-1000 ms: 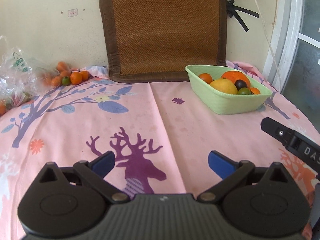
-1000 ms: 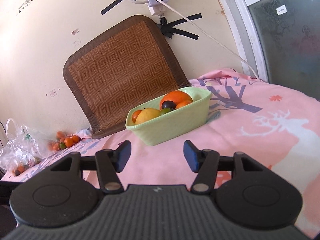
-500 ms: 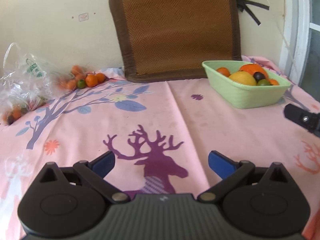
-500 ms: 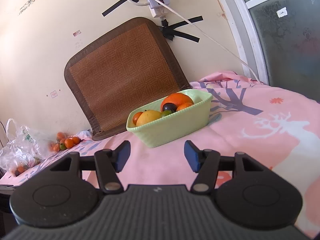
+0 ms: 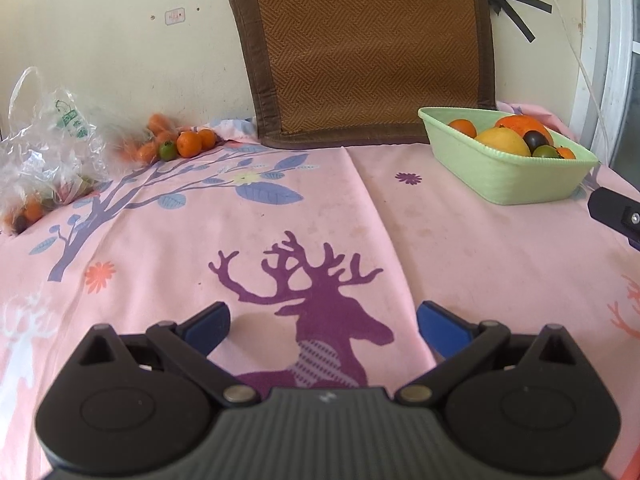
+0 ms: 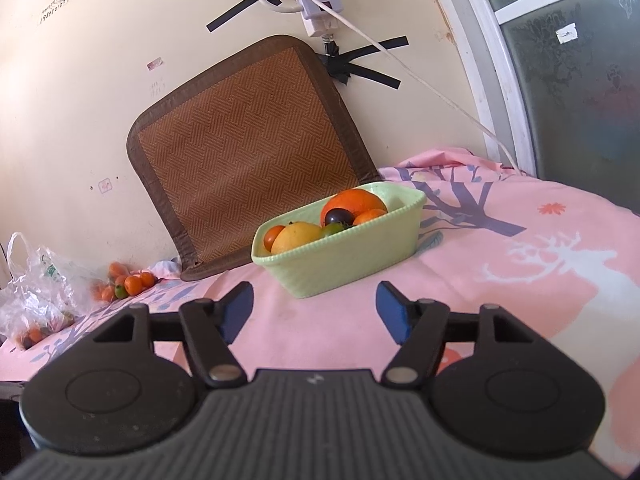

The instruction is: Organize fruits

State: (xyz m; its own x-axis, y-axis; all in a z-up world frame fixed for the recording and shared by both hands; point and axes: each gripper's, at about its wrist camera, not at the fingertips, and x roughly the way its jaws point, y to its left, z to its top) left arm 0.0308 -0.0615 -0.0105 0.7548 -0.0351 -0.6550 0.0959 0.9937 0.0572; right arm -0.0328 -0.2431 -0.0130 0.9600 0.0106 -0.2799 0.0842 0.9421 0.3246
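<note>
Both the left gripper and right gripper hover with jaws spread and empty, so the loose tangerines at the desk's far-left edge could roll off if nudged.

The right gripper hangs above the pink tablecloth with its jaws spread apart and nothing between the blue fingertips. Directly ahead stands a light green basket holding a large orange, a yellow fruit, a dark plum and several smaller fruits. A brown woven mat leans against the wall behind the basket. At far left, loose small oranges lie near a clear plastic bag. A white power strip is taped to the wall above the mat.
</note>
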